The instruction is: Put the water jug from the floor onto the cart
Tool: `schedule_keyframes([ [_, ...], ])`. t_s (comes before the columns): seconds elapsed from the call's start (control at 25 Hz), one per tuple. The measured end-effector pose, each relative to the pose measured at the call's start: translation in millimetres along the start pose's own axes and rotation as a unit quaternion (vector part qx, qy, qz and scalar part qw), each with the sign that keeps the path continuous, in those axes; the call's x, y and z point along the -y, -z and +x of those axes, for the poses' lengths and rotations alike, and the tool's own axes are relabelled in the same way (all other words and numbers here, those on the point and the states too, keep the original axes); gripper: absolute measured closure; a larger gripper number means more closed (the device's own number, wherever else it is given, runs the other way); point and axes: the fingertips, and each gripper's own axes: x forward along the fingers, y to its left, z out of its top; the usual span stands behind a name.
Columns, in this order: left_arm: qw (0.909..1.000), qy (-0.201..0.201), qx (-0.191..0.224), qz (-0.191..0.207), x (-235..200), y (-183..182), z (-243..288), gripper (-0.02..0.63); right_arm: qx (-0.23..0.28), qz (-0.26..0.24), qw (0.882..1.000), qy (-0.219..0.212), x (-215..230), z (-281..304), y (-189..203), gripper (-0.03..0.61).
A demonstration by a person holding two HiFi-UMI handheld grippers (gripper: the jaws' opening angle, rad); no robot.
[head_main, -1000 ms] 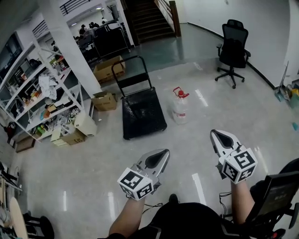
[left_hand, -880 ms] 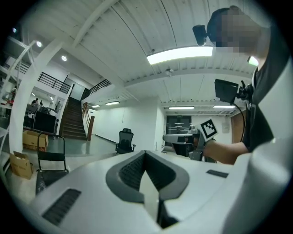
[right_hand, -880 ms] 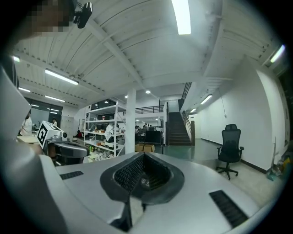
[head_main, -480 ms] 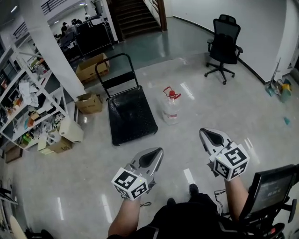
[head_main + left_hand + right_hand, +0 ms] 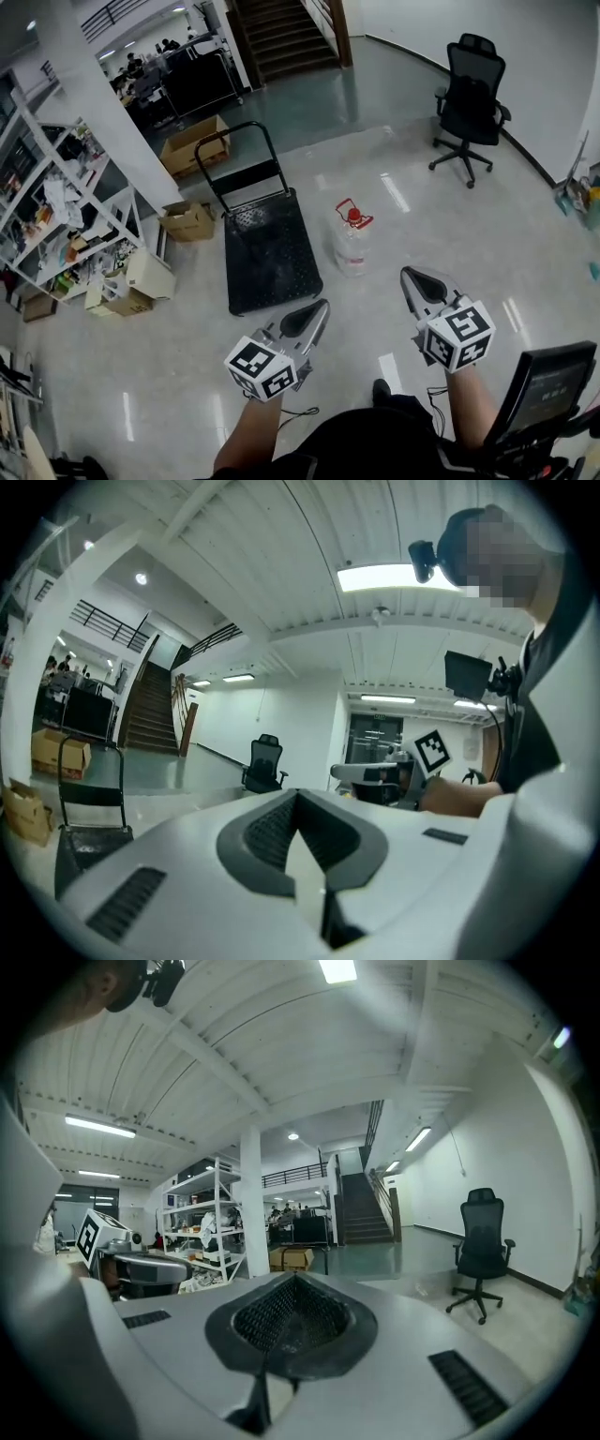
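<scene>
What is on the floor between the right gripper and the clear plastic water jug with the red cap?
Nothing: only bare, shiny grey floor separates the right gripper from the clear plastic water jug, as the head view shows.

Far right we see a black office chair [image 5: 472, 98] on the glossy floor [image 5: 169, 375]. Far ahead, stairs [image 5: 281, 37] climb beside a white pillar [image 5: 105, 103]. At left we find cluttered shelves [image 5: 56, 211] with cardboard boxes [image 5: 131, 281] at their foot, a small open box [image 5: 187, 222] nearby and a larger box [image 5: 194, 143] farther off. Near right stands a dark screen [image 5: 548, 380].
</scene>
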Motion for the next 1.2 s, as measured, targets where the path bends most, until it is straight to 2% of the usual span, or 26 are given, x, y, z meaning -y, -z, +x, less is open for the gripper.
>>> schedule_keyframes([
  [0.16, 0.9997, -0.017, -0.007, 0.013, -28, -15, 56, 0.614, 0.008, 0.002, 1.000, -0.028, 47, 35, -8, 0.577],
  [0.28, 0.9994, -0.016, -0.009, 0.031, -41, -26, 92, 0.614, 0.012, -0.003, 1.000, -0.029, 85, 61, -16, 0.577],
  [0.44, 0.9996, -0.019, -0.018, 0.014, -67, -27, 127, 0.614, 0.009, 0.018, 0.999, -0.030, 116, 96, -16, 0.577],
  [0.64, 0.9994, -0.009, -0.030, 0.013, -113, -22, 164, 0.614, 0.000, 0.028, 0.999, -0.034, 142, 153, -8, 0.577],
  [0.84, 0.9995, 0.026, 0.017, 0.006, -175, -46, 192, 0.614, -0.003, -0.011, 0.999, -0.035, 155, 225, -27, 0.577],
  [1.04, 0.9985, 0.000, 0.054, -0.003, -262, -76, 205, 0.614, -0.003, -0.027, 0.999, -0.026, 165, 300, -57, 0.577],
  [1.2, 0.9976, 0.007, 0.068, -0.013, -322, -89, 209, 0.614, -0.003, -0.037, 0.999, -0.028, 168, 355, -69, 0.577],
])
